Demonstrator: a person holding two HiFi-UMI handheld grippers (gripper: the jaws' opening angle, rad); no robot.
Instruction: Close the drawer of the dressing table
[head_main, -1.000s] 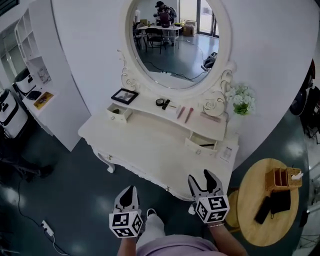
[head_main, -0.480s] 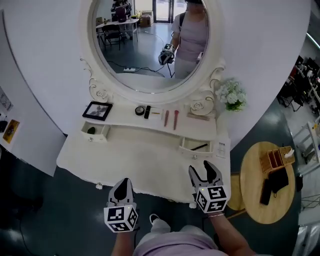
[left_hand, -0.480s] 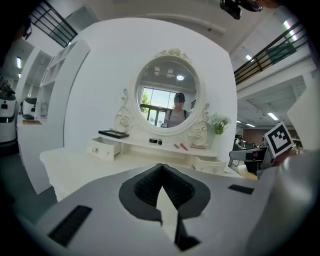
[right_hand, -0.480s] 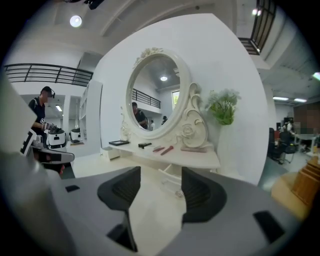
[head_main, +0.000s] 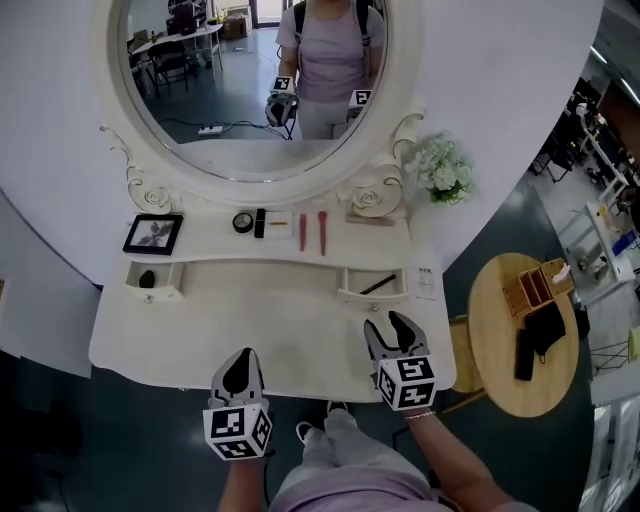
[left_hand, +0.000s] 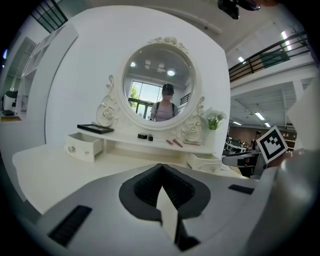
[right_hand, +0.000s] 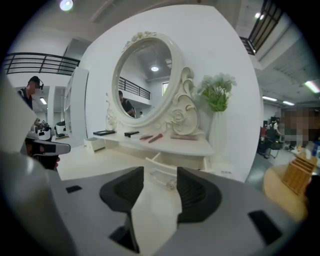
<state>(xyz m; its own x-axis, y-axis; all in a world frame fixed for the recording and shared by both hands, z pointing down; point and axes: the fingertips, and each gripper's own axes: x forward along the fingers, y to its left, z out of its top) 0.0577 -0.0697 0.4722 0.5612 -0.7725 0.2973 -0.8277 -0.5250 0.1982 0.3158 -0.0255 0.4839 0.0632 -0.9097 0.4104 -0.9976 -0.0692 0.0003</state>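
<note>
The right drawer (head_main: 372, 286) of the desk (head_main: 200, 335) stands pulled open, and the right gripper (head_main: 387, 322) hovers just short of its front. Its jaws are wide, though they have just been closing, with nothing between them. The left gripper (head_main: 243, 356) hangs over the desk's near edge, jaws together and empty. The left drawer (head_main: 152, 281) is open too.

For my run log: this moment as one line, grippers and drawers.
right gripper: open, jaws just closed a little, empty, facing open right drawer | left gripper: shut, empty | left drawer: open
</note>
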